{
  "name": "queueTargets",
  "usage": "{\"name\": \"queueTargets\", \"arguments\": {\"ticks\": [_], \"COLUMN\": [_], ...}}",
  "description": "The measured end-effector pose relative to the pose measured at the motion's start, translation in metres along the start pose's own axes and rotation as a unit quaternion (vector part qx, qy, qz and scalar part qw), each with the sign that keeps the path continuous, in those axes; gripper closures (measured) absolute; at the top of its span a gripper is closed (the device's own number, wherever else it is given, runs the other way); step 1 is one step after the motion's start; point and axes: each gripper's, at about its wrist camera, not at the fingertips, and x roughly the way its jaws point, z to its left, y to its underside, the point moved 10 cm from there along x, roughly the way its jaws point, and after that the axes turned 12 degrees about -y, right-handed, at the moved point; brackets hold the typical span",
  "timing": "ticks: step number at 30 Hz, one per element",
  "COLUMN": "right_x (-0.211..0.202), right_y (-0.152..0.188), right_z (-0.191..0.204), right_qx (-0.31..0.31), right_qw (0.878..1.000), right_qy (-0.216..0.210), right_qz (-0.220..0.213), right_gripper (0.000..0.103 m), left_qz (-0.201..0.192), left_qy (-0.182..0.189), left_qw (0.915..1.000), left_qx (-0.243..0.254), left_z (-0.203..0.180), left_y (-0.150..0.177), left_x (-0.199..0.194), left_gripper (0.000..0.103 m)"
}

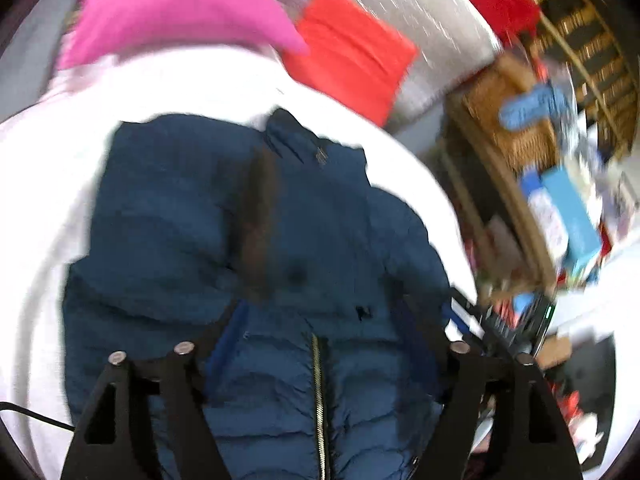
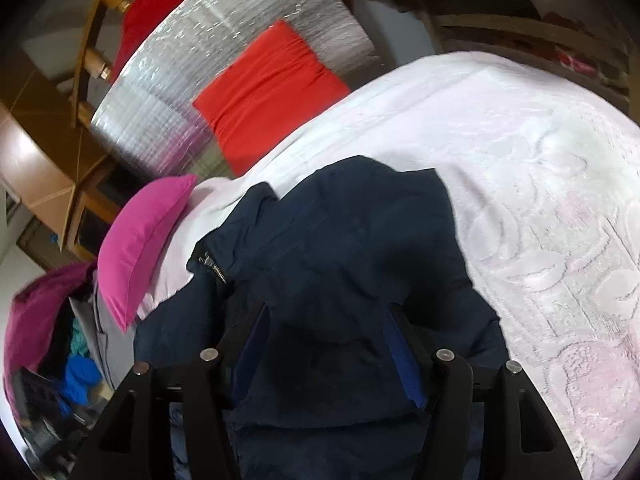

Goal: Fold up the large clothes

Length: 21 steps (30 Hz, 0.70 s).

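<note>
L gripper (image 1: 320,312): fingers spread wide, jacket (image 1: 248,248) fabric lies between and under them; frame is motion-blurred, can't tell if anything is pinched. R gripper (image 2: 326,320): jaws also wide apart, w/ a bunched fold of the jacket (image 2: 352,264) filling the gap between the blue pads (image 2: 404,364); touching cloth on both sides, but a true clamp can't be confirmed.

Jacket: dark blue quilted puffer, lying on the white bedspread (image 1: 48,184), zipper (image 1: 318,396) running toward 6 o'clock in L view, collar toward 12. In R view the bedspread (image 2: 540,200) w/ raised pattern extends from 12 round to 4 o'clock.

Further out: pink pillow (image 1: 176,8) at 11 o'clock in L view, at 9 in R view (image 2: 140,248). Folded red-orange cloth (image 1: 352,60) at 12–1 o'clock on a silver foil mat (image 1: 432,12); same pair at 11 o'clock in R view (image 2: 272,92), (image 2: 224,32). Cluttered shelves at 3 o'clock in L view, blurred.
</note>
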Motion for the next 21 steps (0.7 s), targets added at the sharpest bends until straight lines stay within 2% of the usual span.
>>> {"name": "queueTargets", "arguments": {"ticks": [3, 6, 7, 12, 18, 19, 21], "right_x": [0.006, 0.012, 0.014, 0.023, 0.022, 0.021, 0.020], "right_y": [0.009, 0.018, 0.022, 0.029, 0.024, 0.023, 0.021], "right_z": [0.019, 0.035, 0.038, 0.038, 0.024, 0.022, 0.019], "right_qx": [-0.030, -0.056, -0.063, -0.058, -0.030, -0.027, -0.023], "right_qw": [0.999, 0.998, 0.998, 0.998, 0.999, 0.999, 1.000], "right_qy": [-0.009, -0.009, -0.006, -0.004, -0.002, -0.001, 0.000], "right_qz": [0.008, 0.014, 0.015, 0.022, 0.020, 0.019, 0.018], "right_gripper": [0.037, 0.036, 0.036, 0.036, 0.036, 0.036, 0.036], "left_qz": [-0.010, -0.008, -0.005, -0.011, -0.010, -0.007, 0.000], "left_qy": [-0.002, 0.023, 0.033, 0.057, 0.054, 0.049, 0.040], "left_qw": [0.9981, 0.9921, 0.9911, 0.9915, 0.9964, 0.9971, 0.9979], "left_qx": [-0.061, -0.123, -0.129, -0.117, -0.065, -0.058, -0.052], "left_z": [0.033, 0.059, 0.059, 0.043, 0.001, -0.003, -0.005], "left_y": [-0.013, -0.017, -0.018, -0.021, -0.018, -0.016, -0.013], "left_x": [-0.005, 0.000, 0.003, 0.021, 0.048, 0.052, 0.059], "left_gripper": [0.024, 0.025, 0.025, 0.026, 0.027, 0.029, 0.042]}}
